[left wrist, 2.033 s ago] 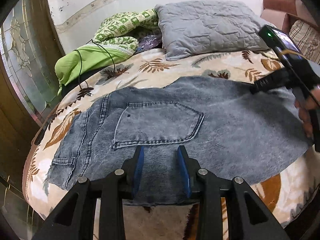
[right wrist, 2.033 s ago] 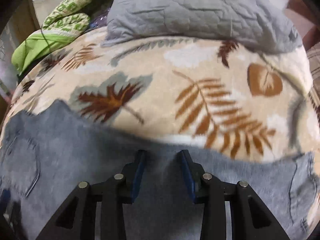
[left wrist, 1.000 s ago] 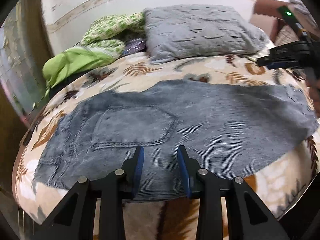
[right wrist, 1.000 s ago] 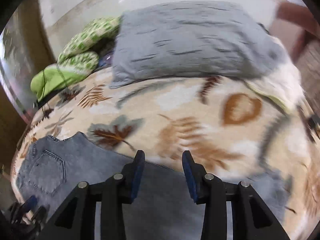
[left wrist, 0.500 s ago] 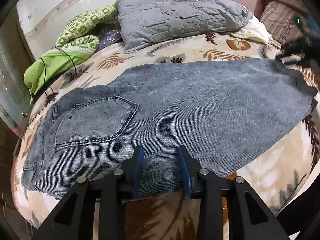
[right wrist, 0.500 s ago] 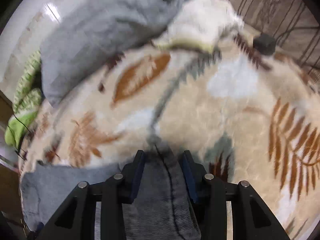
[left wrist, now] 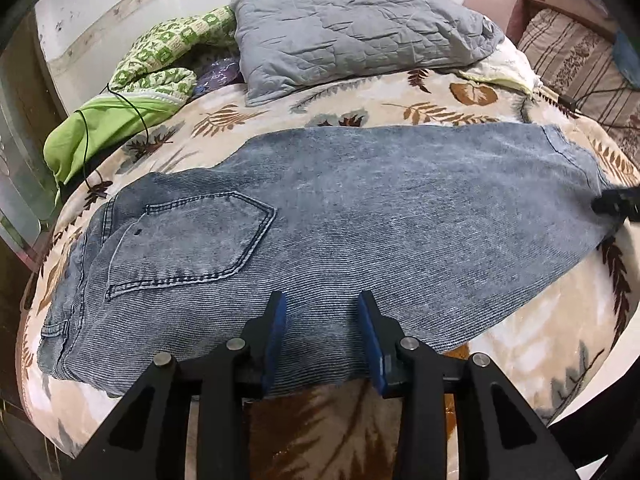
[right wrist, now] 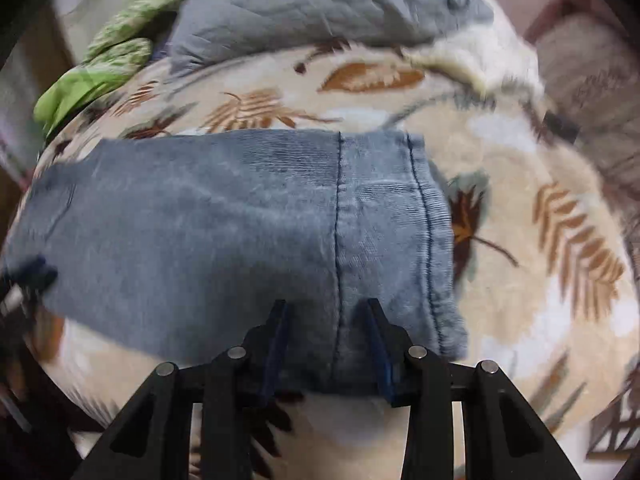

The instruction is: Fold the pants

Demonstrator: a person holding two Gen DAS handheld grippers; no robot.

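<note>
Left wrist view: we see a bed (left wrist: 532,360) filling most of the frame, covered by a cream blanket with brown leaf prints. Across its middle the pants (left wrist: 360,220), grey-blue denim folded lengthwise, lie flat from the waist at lower left to the hem at the right edge, back pocket (left wrist: 188,240) facing up. A grey quilted pillow (left wrist: 352,28) sits at the top centre, and green patterned bedding (left wrist: 152,68) bunches at the upper left beside it.

At the bottom centre we see our left claw (left wrist: 322,340), its blue pads spread over the near edge of the pants, with denim between them but not pinched. At the far right edge a dark tip of the right claw (left wrist: 616,204) shows at the hem.

In the right wrist view, blurred, we see the hem end of the pants (right wrist: 280,220) in the centre, with the right claw (right wrist: 326,336) at bottom centre, pads apart astride the near edge and a dark seam line running between them; we see no pressing on the cloth. The left claw (right wrist: 28,280) shows dimly at the left edge.
</note>
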